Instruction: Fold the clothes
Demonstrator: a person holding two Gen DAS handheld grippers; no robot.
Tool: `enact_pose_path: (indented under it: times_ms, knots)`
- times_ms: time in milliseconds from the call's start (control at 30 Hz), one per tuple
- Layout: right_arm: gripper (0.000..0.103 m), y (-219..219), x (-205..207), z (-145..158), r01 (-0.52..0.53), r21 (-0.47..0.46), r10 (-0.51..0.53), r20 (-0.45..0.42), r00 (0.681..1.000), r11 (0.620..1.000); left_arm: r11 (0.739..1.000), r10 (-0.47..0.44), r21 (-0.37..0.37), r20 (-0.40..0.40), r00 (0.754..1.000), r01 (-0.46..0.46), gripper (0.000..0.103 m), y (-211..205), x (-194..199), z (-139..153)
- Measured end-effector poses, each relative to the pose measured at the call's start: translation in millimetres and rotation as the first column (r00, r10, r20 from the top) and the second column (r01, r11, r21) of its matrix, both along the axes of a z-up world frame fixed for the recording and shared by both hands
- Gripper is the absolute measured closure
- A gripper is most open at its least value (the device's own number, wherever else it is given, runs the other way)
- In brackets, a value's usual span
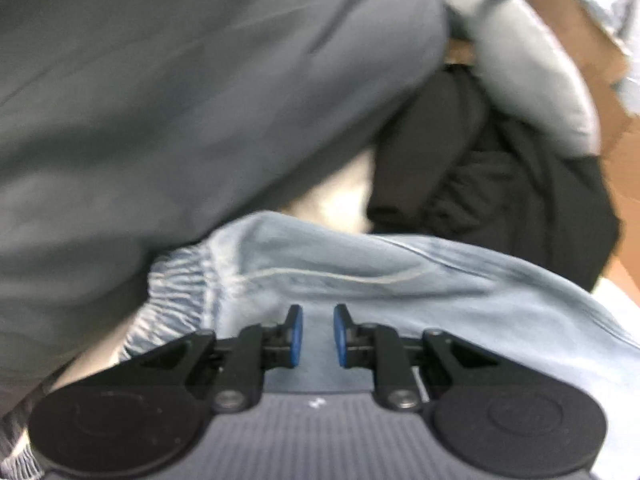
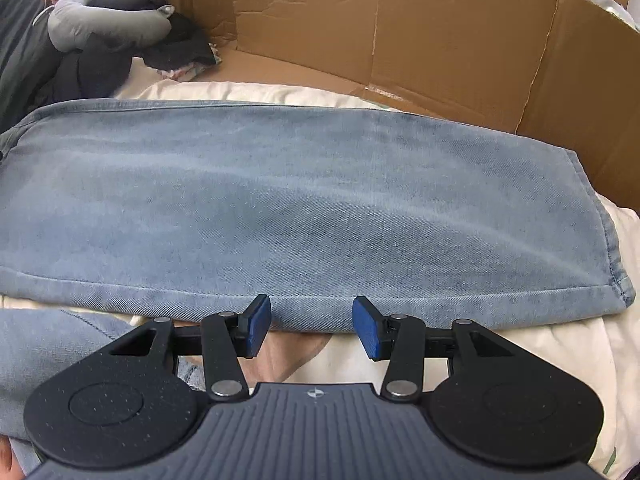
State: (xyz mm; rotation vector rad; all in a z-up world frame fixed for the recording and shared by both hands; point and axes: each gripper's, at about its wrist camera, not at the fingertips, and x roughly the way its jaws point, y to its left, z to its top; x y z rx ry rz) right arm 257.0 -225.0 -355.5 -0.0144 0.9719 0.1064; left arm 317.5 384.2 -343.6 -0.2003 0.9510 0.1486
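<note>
Right wrist: white bedding [image 2: 560,344], cardboard wall [image 2: 440,40].

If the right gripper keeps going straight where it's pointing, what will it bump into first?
Probably the folded light-blue denim jeans: the right gripper points at their near hemmed edge, jaws open and empty. Depth is hard to judge.

I see light blue denim jeans [image 2: 280,200] on a cream sheet [image 2: 540,352], brown cardboard [image 2: 440,32] behind. My right gripper [image 2: 312,326] is black with blue pads [image 2: 258,324]. A grey neck pillow [image 2: 108,20] tops black clothing [image 1: 500,184].
</note>
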Motion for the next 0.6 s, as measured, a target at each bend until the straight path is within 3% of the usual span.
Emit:
enact_pose_path:
  times_ms: [133,333,600]
  knots:
    - [0.051,1,3,-4,0.021,0.0,-0.021,-0.003,1.0,1.0,0.997,-0.073,-0.029,0.028,0.997,0.074,0.084,-21,-8,6]
    - [0.051,7,11,-8,0.022,0.0,-0.022,0.013,1.0,1.0,0.991,-0.126,-0.046,0.039,0.991,0.128,0.084,-59,17,0]
    - [0.049,19,22,-18,-0.01,-0.007,0.01,0.01,1.0,1.0,0.986,-0.165,-0.003,0.008,0.986,0.165,0.08,-89,47,-15]
